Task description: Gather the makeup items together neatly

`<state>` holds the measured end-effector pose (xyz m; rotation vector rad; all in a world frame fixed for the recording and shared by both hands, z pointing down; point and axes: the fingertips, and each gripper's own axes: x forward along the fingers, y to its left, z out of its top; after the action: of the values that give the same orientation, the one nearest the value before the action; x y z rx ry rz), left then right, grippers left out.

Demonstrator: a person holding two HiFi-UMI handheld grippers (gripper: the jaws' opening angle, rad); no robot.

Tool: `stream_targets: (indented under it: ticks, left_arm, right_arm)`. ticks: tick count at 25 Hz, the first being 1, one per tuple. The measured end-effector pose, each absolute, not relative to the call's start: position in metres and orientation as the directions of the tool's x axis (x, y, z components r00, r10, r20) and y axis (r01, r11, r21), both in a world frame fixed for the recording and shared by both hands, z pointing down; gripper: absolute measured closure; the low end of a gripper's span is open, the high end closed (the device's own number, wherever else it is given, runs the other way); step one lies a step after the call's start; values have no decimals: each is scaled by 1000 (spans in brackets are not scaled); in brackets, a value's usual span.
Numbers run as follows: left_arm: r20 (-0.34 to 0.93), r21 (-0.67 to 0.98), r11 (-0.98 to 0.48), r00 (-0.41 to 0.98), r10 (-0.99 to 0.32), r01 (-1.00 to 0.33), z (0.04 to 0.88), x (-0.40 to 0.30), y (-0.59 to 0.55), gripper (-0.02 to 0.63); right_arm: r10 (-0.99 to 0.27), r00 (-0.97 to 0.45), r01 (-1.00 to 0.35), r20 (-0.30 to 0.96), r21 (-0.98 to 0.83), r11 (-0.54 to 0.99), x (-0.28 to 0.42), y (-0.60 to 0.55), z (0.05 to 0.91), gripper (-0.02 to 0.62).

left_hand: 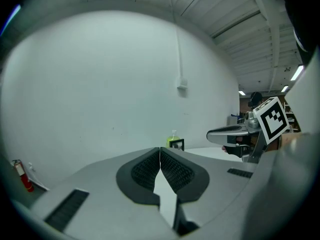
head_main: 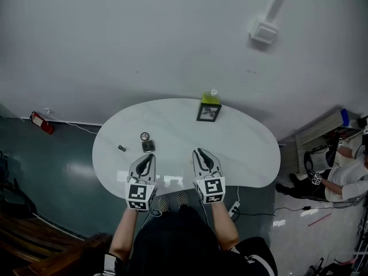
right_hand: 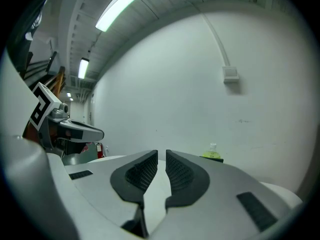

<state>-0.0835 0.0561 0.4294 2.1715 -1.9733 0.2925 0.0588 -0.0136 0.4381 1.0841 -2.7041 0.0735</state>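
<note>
On the white oval table (head_main: 241,148) lie a round compact (head_main: 144,136), a black square compact (head_main: 148,146) and a small dark item (head_main: 121,148), all at the left. My left gripper (head_main: 150,156) hovers just in front of the square compact, its pads meeting at the tips with nothing held (left_hand: 160,149). My right gripper (head_main: 199,152) is over the table's middle front; a narrow gap shows between its pads (right_hand: 162,153) and nothing is in it. At the far edge stand a black-framed picture (head_main: 208,112) and a green bottle (head_main: 211,98).
A red fire extinguisher (head_main: 41,121) lies on the floor at the left. A person (head_main: 339,177) sits on the floor at the right. A power strip (head_main: 234,210) lies under the table's front edge. A white box (head_main: 264,31) is mounted on the wall.
</note>
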Motion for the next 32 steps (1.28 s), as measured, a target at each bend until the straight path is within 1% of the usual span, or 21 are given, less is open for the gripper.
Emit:
stream_targets:
  ticks: [9,15,20,26,32]
  left_arm:
    - [249,17,-89,91,-964,-996,420,-88,59,586]
    - [244,-7,-106,101,-964,-994,415,-85,54,586]
    - [234,5,-107,105,-966,-994,416,-83,48,586]
    - [255,5,-48,47,-966,-999,423,-88,51,586]
    - [292,6,63,-58,-955,-998,437,-99,66,586]
  right_arm:
    - [-680,-700,-689,218,45,724,53,-5,433,561]
    - [-671,-708,-681,221,40,731,48,-7,429,563]
    - [-652,-723,-663,227,37,748,42,-9,434,563]
    - [-586,-774,-599,238,20,800,29,-9,440,561]
    - [-491,-835,-506,249,4,863,10,-5,447,561]
